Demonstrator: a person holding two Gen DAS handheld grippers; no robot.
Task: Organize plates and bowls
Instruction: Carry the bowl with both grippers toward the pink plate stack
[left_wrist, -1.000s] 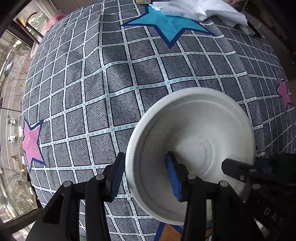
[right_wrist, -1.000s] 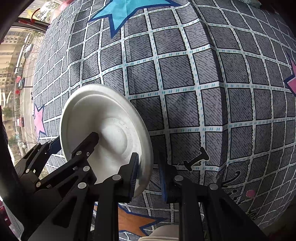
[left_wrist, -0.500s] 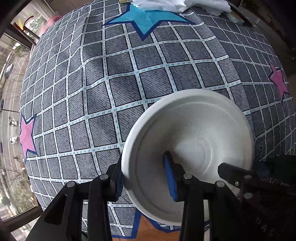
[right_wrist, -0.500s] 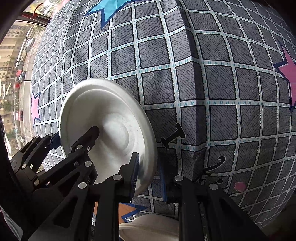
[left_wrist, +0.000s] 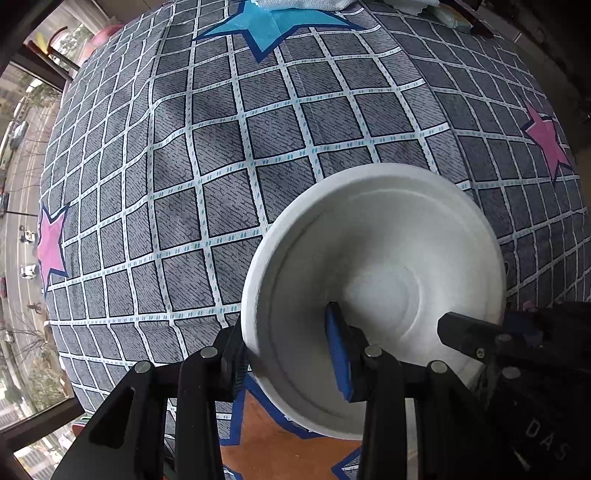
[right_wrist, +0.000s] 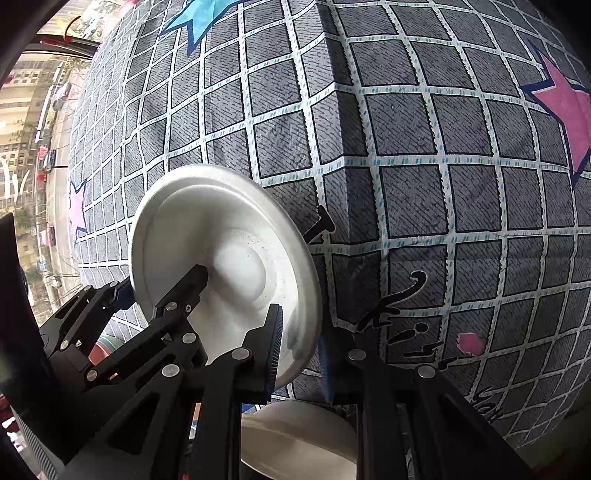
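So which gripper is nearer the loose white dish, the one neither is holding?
Right. The right gripper pinches the held white paper bowl at its near rim, just over the loose white dish; the left gripper grips that bowl's far rim, farther off.

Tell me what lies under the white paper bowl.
Under the white paper bowl: grey checked cloth and part of an orange star patch. The rest of the star is covered. Both jaws pinch opposite rims.
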